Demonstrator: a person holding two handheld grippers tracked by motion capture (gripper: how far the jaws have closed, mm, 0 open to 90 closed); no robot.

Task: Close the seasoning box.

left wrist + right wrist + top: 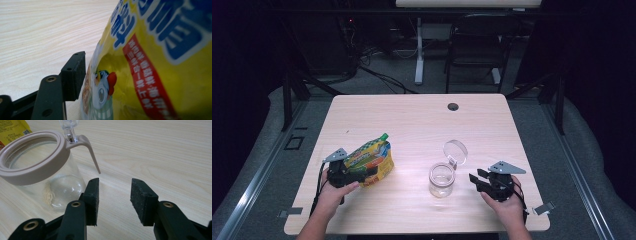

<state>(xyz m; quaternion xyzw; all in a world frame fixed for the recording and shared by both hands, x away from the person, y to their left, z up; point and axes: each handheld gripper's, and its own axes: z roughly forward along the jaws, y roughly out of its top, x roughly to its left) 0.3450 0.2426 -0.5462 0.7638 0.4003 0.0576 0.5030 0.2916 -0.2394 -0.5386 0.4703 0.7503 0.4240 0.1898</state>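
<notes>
A yellow spouted pouch with a green cap stands tilted at the table's front left. My left gripper is shut on its lower edge. In the left gripper view one black pad presses the pouch, which hides the other jaw. A clear glass jar with a beige rim stands in front of centre, its round lid flipped up and open. My right gripper sits just right of the jar, open with nothing between its pads, close to the jar's beige lever.
The wooden table has a cable hole near its far edge. Beyond it stand a dark chair and a white desk leg. A corner of the pouch shows behind the jar in the right gripper view.
</notes>
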